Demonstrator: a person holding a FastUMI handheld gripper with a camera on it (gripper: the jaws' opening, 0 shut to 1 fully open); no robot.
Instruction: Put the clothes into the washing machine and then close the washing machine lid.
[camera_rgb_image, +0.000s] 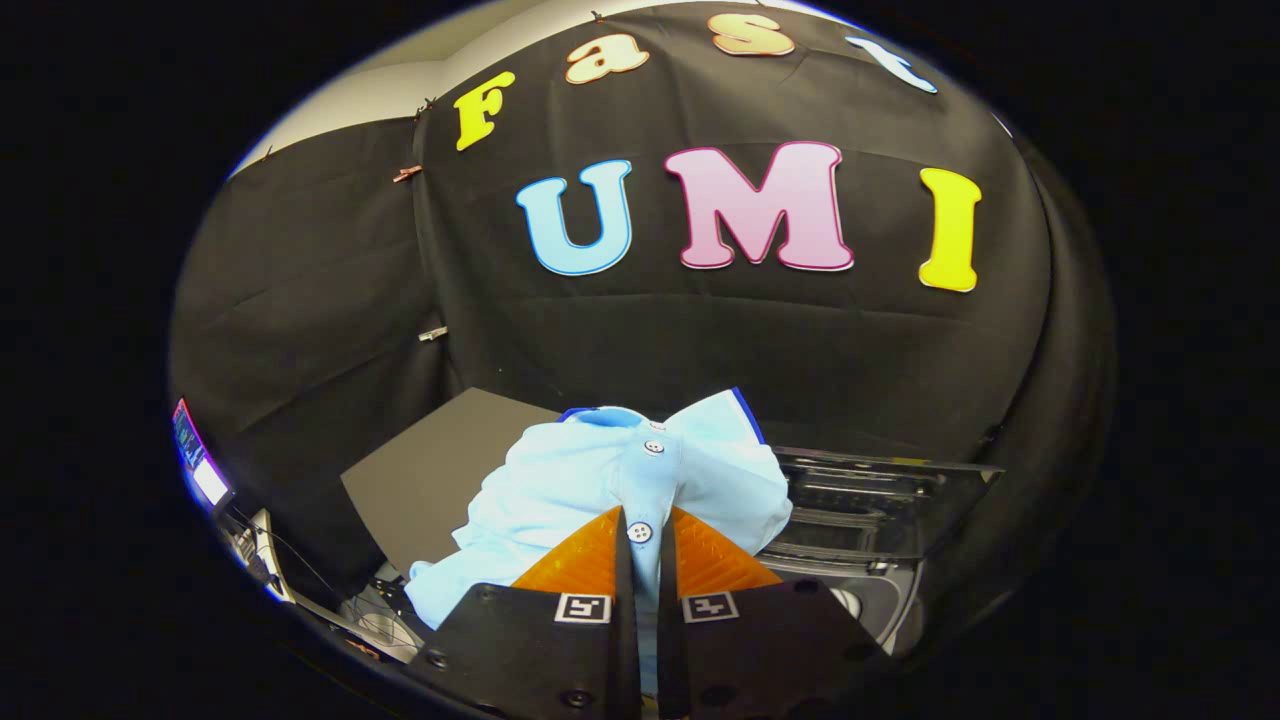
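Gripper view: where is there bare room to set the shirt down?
Tongs shut on the light blue shirt. Bare: the dark flat panel beside the shirt, toward the wall. Crowded: cables and gear below that panel. The washing machine lid stands open beyond the shirt.

Dim overall, with dark cloth soaking up most of the light. Brightest on the pale blue shirt (600, 480), evenly lit from above and in front, its folds shaded only softly. Faint streaks of glare across the clear washing machine lid (880, 490), standing open behind the shirt. A small, overexposed glow from a screen (200, 462) far off to the side. Deep shadow under the shirt and along the gripper (645, 545), fingers pinched tight on the shirt's buttoned placket. Strong fisheye bending: straight edges curved, the periphery stretched, slightly soft and fringed with blue. Sharp focus at centre, buttons crisp, no motion blur.
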